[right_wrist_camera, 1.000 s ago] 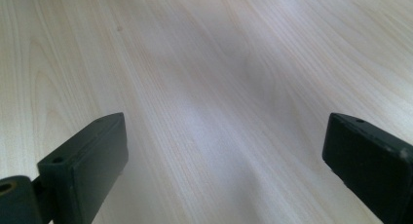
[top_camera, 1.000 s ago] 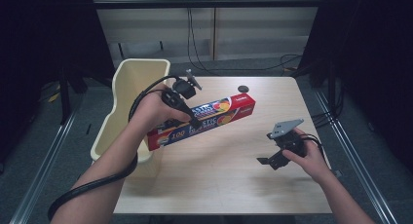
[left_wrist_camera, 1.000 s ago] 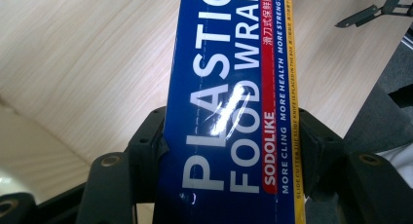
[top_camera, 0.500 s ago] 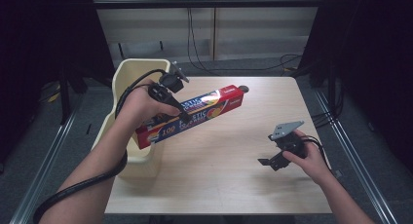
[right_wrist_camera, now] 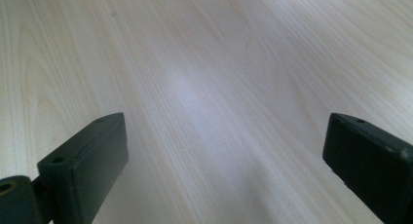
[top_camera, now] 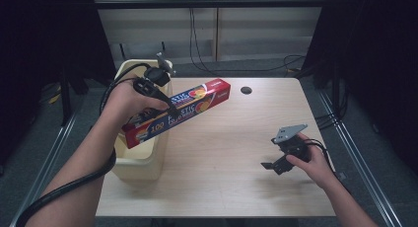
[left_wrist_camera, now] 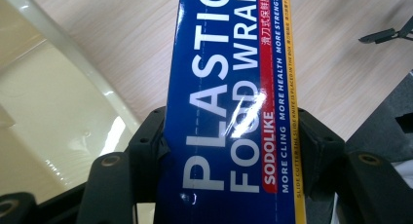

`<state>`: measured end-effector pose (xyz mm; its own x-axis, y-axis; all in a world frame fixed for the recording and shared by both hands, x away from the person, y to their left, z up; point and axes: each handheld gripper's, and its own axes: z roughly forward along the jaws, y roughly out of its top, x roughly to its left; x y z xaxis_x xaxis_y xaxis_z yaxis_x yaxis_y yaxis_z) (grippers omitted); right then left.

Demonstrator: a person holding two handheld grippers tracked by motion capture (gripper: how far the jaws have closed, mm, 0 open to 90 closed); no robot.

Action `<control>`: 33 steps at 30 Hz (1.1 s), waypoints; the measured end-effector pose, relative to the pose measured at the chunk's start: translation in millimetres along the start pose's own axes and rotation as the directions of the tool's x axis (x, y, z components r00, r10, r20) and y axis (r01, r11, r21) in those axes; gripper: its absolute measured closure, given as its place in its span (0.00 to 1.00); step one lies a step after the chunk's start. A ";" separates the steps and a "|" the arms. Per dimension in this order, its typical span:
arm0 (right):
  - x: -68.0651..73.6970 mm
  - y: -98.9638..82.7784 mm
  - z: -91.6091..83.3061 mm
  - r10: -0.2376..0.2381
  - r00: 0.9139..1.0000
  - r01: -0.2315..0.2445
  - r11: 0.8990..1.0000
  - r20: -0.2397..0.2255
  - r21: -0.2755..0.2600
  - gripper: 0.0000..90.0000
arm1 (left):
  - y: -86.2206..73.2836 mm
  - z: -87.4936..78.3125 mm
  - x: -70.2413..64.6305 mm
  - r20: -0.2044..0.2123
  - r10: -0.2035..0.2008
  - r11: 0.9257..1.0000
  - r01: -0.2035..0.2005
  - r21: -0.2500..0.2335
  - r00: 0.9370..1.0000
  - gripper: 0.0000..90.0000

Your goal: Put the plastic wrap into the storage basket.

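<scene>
Pale wood-grain worktop lies under my idle right gripper, its fingers apart, while my left gripper clamps a glossy plastic food wrap box tilted over the cream plastic bin, probably to lower its long cardboard body inside next.

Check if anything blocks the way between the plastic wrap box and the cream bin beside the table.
Nothing visible does. The left gripper holds the plastic wrap box in the air, one end already above the open top of the bin. The right gripper is far off over the table.
</scene>
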<state>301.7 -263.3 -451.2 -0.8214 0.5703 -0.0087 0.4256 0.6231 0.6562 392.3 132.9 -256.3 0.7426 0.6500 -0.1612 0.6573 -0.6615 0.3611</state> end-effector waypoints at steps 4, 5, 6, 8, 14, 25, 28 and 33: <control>0.9 0.2 0.6 -0.001 1.000 0.001 1.000 0.011 0.004 0.03 | -0.7 -8.0 4.2 -0.002 -0.021 1.000 0.021 0.007 1.000 0.45; 0.8 0.2 0.8 -0.002 1.000 0.002 1.000 0.005 0.003 0.03 | -1.1 -9.1 4.3 -0.006 -0.037 0.999 0.037 0.001 0.999 0.44; 0.5 0.3 0.8 -0.004 1.000 0.004 1.000 -0.003 0.000 0.03 | -1.7 -12.1 6.4 -0.010 -0.050 0.999 0.050 0.005 0.999 0.45; 0.3 0.3 0.6 -0.004 1.000 0.004 1.000 -0.002 0.000 0.03 | -1.9 -13.6 7.2 -0.009 -0.060 0.998 0.060 0.002 0.998 0.45; 0.4 0.7 -0.4 -0.007 1.000 0.007 1.000 0.011 0.001 0.03 | -2.0 -23.2 12.2 -0.030 -0.097 0.995 0.096 -0.020 0.995 0.45; 0.8 0.4 0.8 -0.006 1.000 0.006 1.000 -0.001 0.003 0.03 | -3.3 -42.2 20.9 -0.042 -0.144 0.989 0.142 -0.052 0.989 0.45; 1.2 0.7 0.8 -0.007 1.000 0.007 1.000 -0.004 0.002 0.03 | -4.5 -46.1 22.5 -0.054 -0.168 0.984 0.164 -0.068 0.984 0.45; 1.2 0.9 -0.2 -0.009 1.000 0.009 1.000 0.021 -0.001 0.03 | -9.3 -52.8 28.6 -0.068 -0.193 0.980 0.188 -0.068 0.979 0.45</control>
<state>301.1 -262.1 -450.4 -0.8170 0.5759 -0.0303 0.4181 0.6277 0.6567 400.6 177.4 -215.8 0.5915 0.7892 -0.1649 0.7751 -0.5003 0.3859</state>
